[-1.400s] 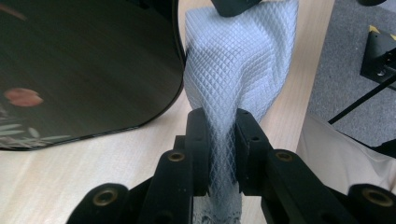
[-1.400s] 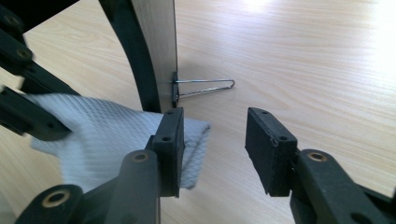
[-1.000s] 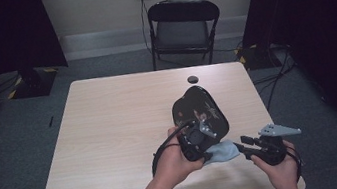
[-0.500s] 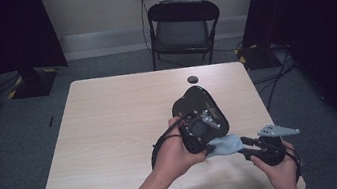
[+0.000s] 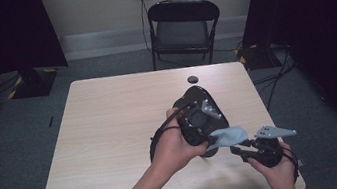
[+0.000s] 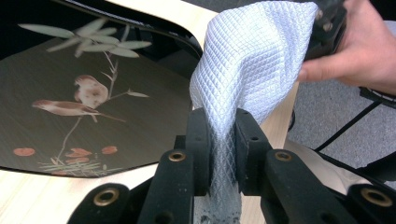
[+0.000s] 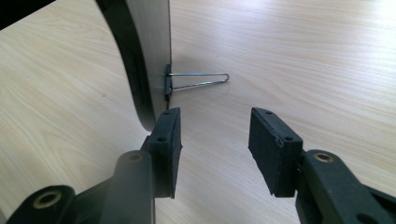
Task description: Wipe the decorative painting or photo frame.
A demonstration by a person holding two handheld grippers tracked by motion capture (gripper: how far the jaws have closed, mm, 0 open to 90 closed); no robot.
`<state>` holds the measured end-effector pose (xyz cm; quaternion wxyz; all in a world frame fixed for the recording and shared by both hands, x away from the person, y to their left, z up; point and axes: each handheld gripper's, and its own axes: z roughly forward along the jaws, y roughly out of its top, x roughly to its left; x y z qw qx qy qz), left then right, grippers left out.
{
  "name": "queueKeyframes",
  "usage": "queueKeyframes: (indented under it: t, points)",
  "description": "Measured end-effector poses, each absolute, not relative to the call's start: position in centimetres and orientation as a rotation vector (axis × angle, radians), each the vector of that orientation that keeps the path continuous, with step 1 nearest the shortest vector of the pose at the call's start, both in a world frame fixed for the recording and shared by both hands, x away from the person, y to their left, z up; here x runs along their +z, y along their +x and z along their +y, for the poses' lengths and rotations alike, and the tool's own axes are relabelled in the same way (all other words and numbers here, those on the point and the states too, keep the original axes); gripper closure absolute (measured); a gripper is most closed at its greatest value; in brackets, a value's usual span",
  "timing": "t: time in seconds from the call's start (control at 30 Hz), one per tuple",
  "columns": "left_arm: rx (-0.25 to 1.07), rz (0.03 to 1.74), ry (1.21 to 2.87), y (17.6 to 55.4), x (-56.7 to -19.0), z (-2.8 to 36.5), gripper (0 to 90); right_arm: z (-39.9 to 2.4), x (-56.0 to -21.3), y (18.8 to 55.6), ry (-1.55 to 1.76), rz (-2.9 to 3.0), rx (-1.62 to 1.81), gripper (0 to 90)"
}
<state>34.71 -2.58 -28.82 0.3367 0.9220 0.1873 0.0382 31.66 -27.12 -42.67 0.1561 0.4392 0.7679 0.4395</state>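
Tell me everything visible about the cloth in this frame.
The cloth is pale grey-white with a waffle-grid weave, soft and crumpled. The left gripper has its jaws shut on its lower part, and it bunches upward from there. It hangs beside a black tray painted with birds and leaves, above the wooden table.

Tray (image 6: pixel 93 93) cut off at left edge; small dark disc (image 5: pixel 193 79) too small to identify.
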Motion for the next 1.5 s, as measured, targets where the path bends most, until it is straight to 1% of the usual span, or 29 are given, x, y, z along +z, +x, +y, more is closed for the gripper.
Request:
queueKeyframes:
  t: [0.37,0.6,0.83,1.23,1.5]
  points:
    - [0.162,0.513,2.379,35.3,-26.6,-2.1,78.4,-25.6,-42.6,31.4,1.192,2.246,1.285,54.1]
    - [0.180,0.552,2.368,36.0,-26.5,-1.5,78.4,-24.5,-42.7,31.5,1.167,2.263,1.309,54.5]
    - [0.206,0.589,2.355,36.7,-26.0,-1.0,78.5,-23.4,-43.1,31.9,1.156,2.269,1.300,59.3]
    - [0.233,0.605,2.334,37.0,-25.9,-0.7,78.5,-21.9,-43.1,32.4,1.143,2.259,1.270,77.5]
    - [0.256,0.636,2.322,37.6,-25.6,-0.5,78.6,-22.1,-43.2,32.5,1.202,2.247,1.300,79.3]
